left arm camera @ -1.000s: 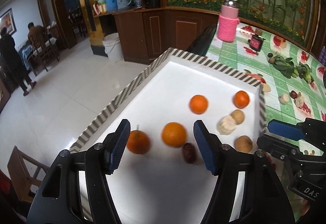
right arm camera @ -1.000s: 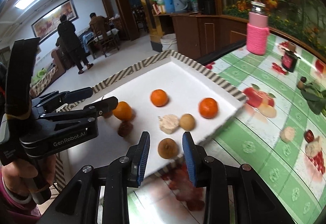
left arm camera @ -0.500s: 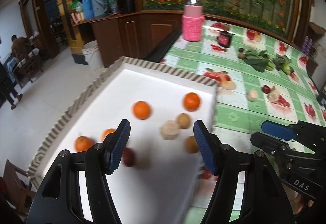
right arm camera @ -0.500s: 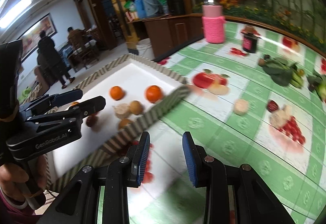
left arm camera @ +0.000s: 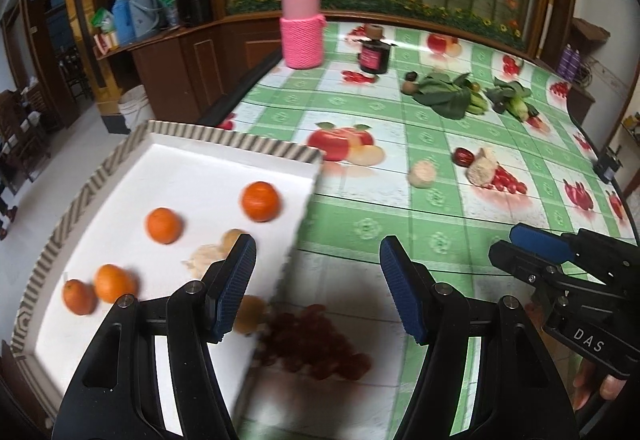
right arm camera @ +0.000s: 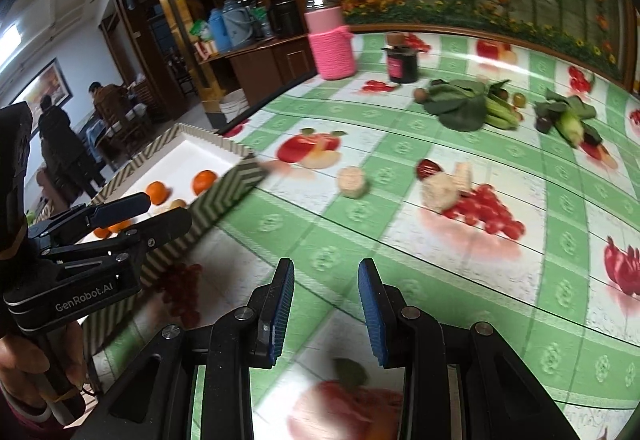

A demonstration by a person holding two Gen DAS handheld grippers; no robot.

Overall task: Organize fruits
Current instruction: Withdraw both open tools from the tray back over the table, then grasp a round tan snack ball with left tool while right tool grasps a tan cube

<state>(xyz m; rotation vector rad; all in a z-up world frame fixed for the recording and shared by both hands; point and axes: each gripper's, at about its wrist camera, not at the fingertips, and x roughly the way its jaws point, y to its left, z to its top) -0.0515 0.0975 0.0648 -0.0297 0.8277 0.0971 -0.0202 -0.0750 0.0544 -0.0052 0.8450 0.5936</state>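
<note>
A white tray with a striped rim sits at the table's left edge and holds several oranges and pale brown fruits. The tray also shows in the right wrist view. On the fruit-print tablecloth lie a pale round fruit, a red date and a pale lumpy fruit; they show in the right wrist view too, the round fruit nearest. My left gripper is open and empty over the tray's right rim. My right gripper is open and empty above the cloth.
A pink knit-covered jar and a small dark jar stand at the back. Leafy greens and more vegetables lie at the far right. The floor drops off left of the tray. People stand in the far room.
Both grippers have swung to the right, away from above the tray toward the open tablecloth. The tray has slid to the left of both views. Both stay open and empty.
</note>
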